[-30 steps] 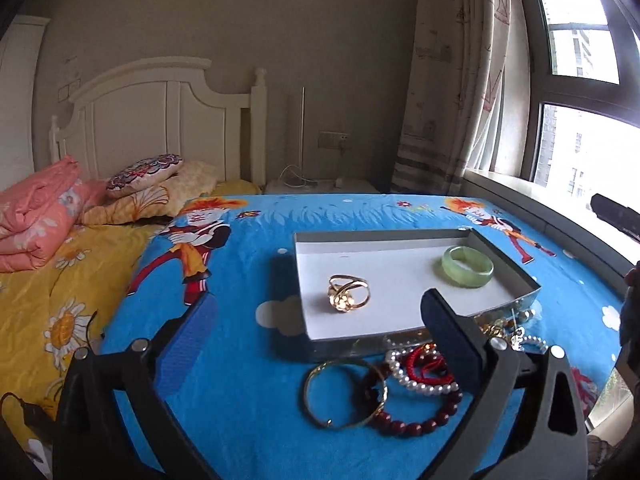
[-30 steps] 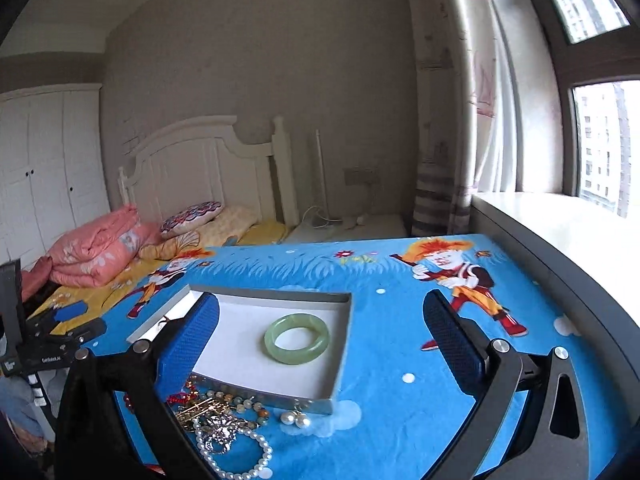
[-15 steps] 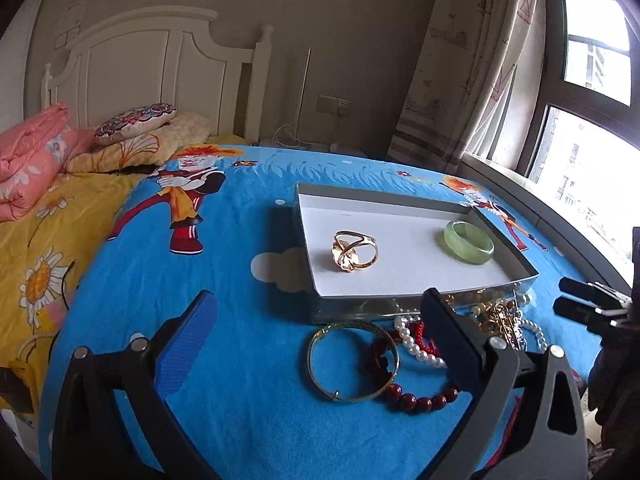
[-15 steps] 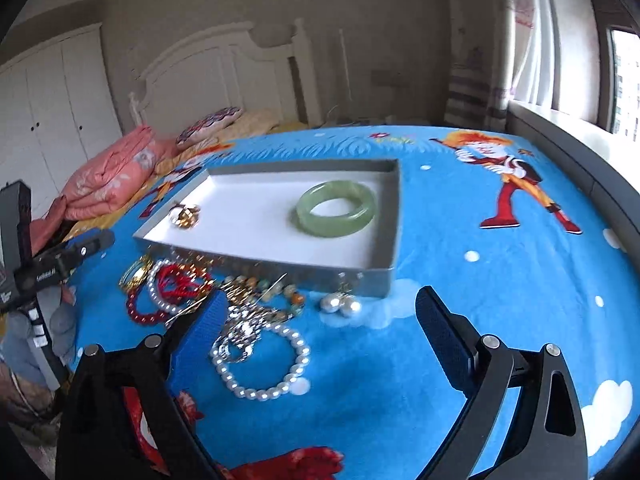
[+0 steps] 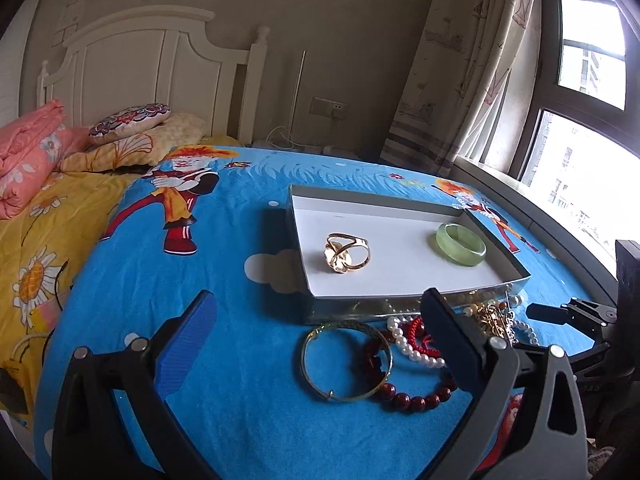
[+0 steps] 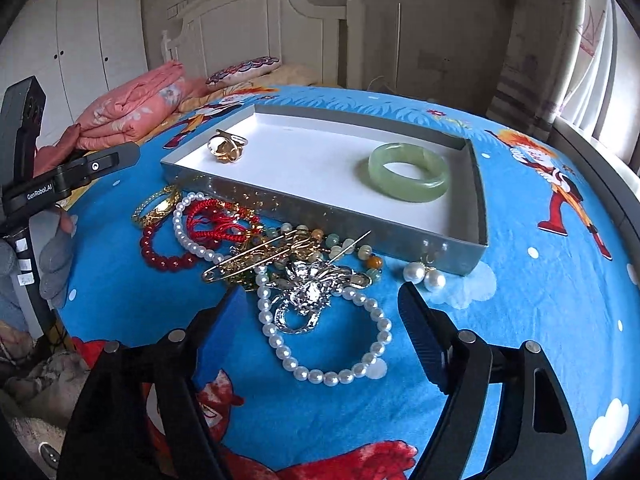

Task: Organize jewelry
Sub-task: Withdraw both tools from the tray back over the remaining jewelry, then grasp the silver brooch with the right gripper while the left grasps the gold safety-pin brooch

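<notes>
A shallow grey tray (image 5: 400, 306) (image 6: 320, 210) with a white floor lies on the blue bedspread. In it are a gold ring (image 5: 346, 254) (image 6: 227, 147) and a green jade bangle (image 5: 461, 244) (image 6: 408, 176). In front of the tray lies a jewelry pile: a gold bangle (image 5: 346, 360), red beads (image 6: 166, 256), a red cord bracelet (image 6: 218, 222), a pearl bracelet (image 6: 324, 340), a silver brooch (image 6: 310, 294), a gold pin (image 6: 256, 262) and pearl earrings (image 6: 424, 276). My left gripper (image 5: 320, 340) is open above the gold bangle. My right gripper (image 6: 324, 320) is open over the pearl bracelet and brooch.
The bed has a white headboard (image 5: 160, 64), pillows (image 5: 132, 120) and a folded pink quilt (image 6: 132, 108). A window sill (image 5: 560, 224) and curtain (image 5: 460, 60) lie to the right. A white wardrobe (image 6: 80, 40) stands at the far left.
Both grippers have moved down and closer to the jewelry pile. The right wrist view has tilted down over the pearls and brooch. Nothing was picked up.
</notes>
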`<state>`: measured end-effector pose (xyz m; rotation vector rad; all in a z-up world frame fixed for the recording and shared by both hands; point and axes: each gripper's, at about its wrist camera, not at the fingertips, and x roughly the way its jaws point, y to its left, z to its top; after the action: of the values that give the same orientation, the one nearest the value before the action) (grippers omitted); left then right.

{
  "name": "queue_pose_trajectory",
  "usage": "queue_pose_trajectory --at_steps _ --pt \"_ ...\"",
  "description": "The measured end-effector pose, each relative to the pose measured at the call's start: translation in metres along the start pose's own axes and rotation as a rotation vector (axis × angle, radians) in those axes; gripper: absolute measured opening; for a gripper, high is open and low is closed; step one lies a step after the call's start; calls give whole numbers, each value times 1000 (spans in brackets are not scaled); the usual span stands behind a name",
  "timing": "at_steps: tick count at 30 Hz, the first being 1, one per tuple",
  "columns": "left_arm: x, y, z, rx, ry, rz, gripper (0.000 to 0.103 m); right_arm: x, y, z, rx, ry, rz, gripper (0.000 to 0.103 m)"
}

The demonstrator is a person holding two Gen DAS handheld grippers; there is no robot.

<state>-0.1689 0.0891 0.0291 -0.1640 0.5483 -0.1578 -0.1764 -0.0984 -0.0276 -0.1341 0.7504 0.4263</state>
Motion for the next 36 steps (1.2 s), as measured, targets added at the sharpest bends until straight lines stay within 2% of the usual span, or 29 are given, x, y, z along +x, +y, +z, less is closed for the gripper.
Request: queue_pose_trajectory --at_steps 4,11,13,14,19,23,26,30,36 --pt "-1 0 0 4 -2 -8 101 9 -6 7 40 38 -9 68" --pt "-3 1 -1 3 -10 -22 101 22 3 13 19 89 -32 67" --pt "-3 1 -1 1 -12 -26 101 23 2 13 30 92 -35 61" --pt "-4 1 -1 0 -13 -27 101 22 0 13 35 85 -33 57" --pt "-5 1 -1 3 -17 -35 101 16 -3 8 36 55 -3 56" --pt "-6 0 -2 14 -21 -40 101 1 -8 7 54 -18 24 56" --pt "-4 -4 -1 33 -7 -38 100 -5 -15 7 65 -36 15 56" --pt "-3 -27 -3 132 38 -24 100 -8 -30 5 112 -48 1 56" --pt "-9 -92 -15 329 70 -98 100 -17 -52 0 166 -81 -30 56"
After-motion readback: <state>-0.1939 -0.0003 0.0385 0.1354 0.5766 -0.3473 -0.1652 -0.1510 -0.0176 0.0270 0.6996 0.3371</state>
